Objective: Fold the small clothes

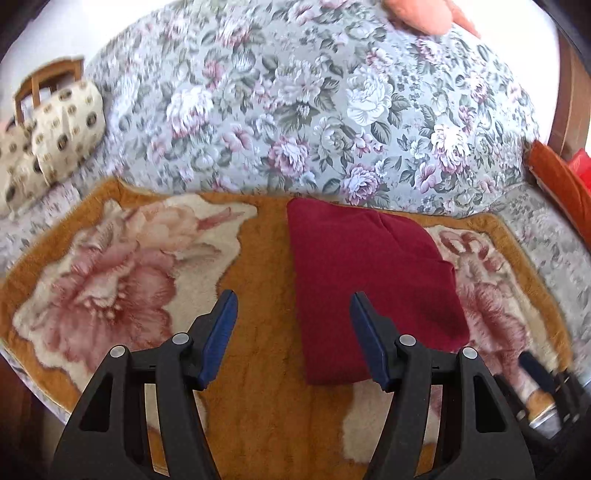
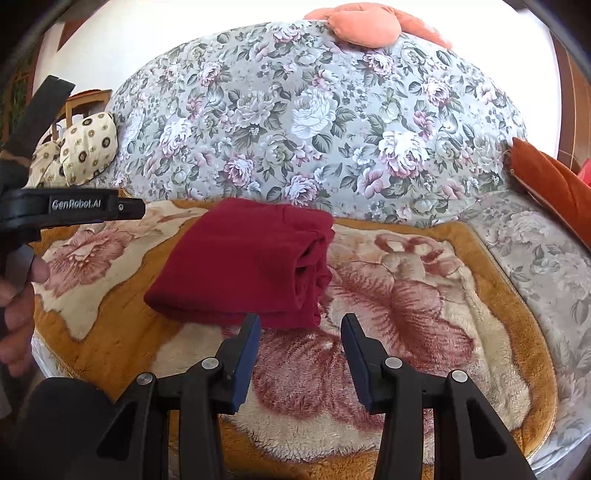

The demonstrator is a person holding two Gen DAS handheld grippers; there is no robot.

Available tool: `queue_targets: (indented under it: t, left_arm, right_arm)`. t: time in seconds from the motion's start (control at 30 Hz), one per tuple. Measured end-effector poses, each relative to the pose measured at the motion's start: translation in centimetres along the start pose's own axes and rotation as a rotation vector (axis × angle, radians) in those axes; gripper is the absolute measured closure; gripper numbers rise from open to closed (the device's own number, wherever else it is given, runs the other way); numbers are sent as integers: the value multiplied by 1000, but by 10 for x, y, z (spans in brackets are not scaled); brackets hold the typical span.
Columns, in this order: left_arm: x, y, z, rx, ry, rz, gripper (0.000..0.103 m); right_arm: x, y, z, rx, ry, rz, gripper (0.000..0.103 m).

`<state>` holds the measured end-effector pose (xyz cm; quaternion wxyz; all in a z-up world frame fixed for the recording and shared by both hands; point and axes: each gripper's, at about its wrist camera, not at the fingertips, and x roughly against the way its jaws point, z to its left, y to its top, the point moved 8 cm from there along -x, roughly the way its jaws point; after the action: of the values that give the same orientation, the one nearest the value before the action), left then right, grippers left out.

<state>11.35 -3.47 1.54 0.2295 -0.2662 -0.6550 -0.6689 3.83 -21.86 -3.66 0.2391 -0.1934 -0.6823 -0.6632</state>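
A dark red garment lies folded into a thick rectangle on the plush flower-patterned blanket. My left gripper hangs open above the blanket at the garment's left edge, with nothing between its blue pads. In the right wrist view the folded garment shows its stacked layers on the right side. My right gripper is open just in front of the garment's near right corner, holding nothing. The left gripper's black body and a hand show at the left edge of that view.
The blanket covers a sofa seat with a grey floral backrest. A cream patterned cushion sits at the left, an orange cushion at the right, and a peach cushion on top of the backrest.
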Motion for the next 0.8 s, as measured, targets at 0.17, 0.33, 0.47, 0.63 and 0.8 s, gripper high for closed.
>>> queue_targets:
  t: [0.17,0.33,0.47,0.63,0.8]
  left_arm:
    - [6,-24,-2,-48,17,-33,30]
    - [-16,-58,-1,20,-92,123,30]
    - [-21,-78,-14,-22,-109,200,30]
    - [-19,-87,-24,-13,-182,224,30]
    - [-17,-98,-54,-136,-243,242,11]
  right_arm:
    - [0,0,-1,-6,1,3,60]
    - [-1,-1,-5,-41,17,12,60]
    - [-4,-2,-10,-71,24,28,60]
    - [-6,-4,-16,-102,32,36,60]
    - [-9,-5,-14,-92,30,48,60]
